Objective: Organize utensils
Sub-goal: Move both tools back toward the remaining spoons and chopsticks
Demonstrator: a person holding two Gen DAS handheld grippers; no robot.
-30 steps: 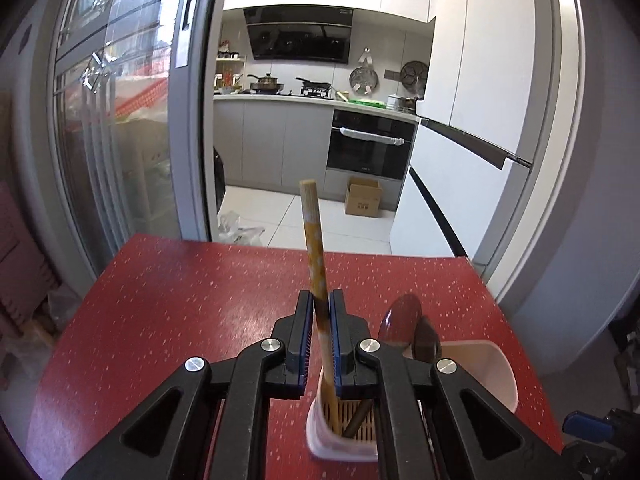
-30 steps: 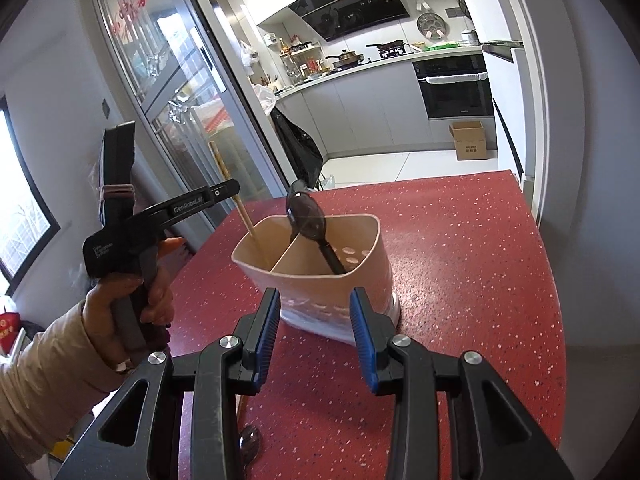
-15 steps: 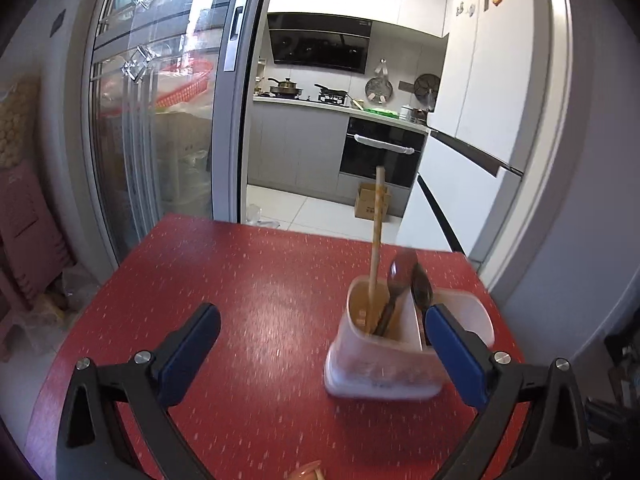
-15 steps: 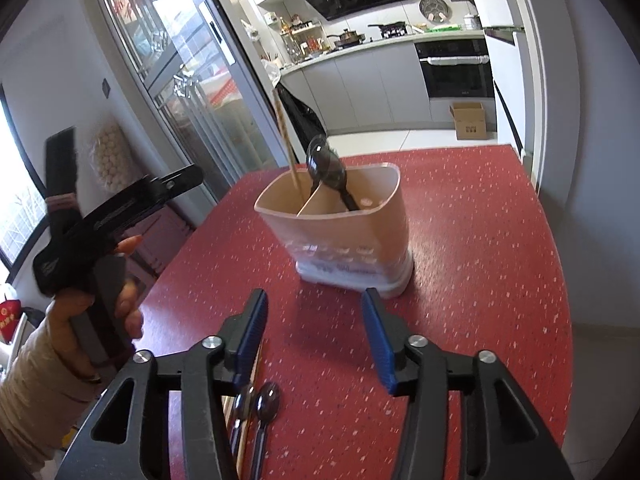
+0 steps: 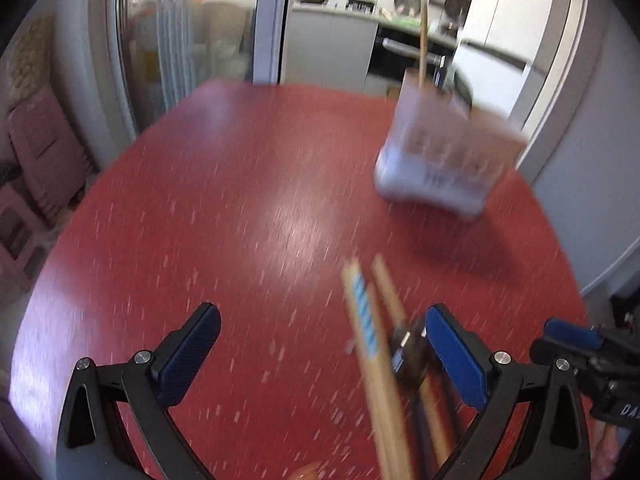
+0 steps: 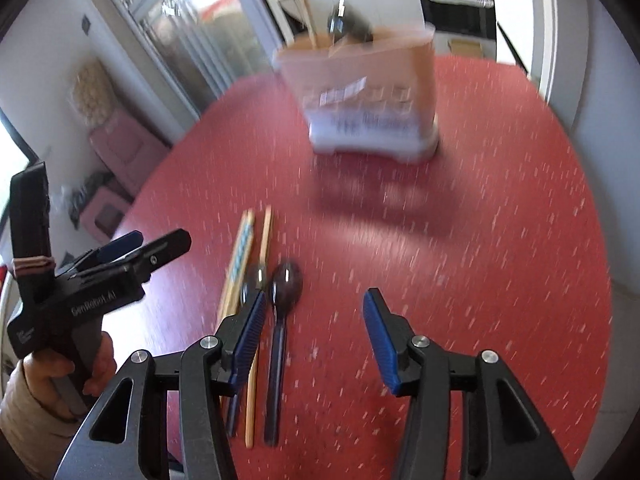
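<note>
A beige two-compartment utensil holder stands at the far side of the red table. It holds one chopstick and dark spoons. Loose wooden chopsticks and two dark spoons lie on the table near me. My left gripper is open and empty, low over the table, with the chopsticks just inside its right finger. My right gripper is open and empty; its left finger is over the spoons. Both views are blurred.
The table's right edge runs beside a grey wall. A glass sliding door and pink stools are at the left. The kitchen lies behind the holder. The left gripper also shows in the right wrist view.
My left gripper let go of the chopstick in the holder, opened wide and pulled back and down toward the loose utensils. My right gripper also drew back and opened wider.
</note>
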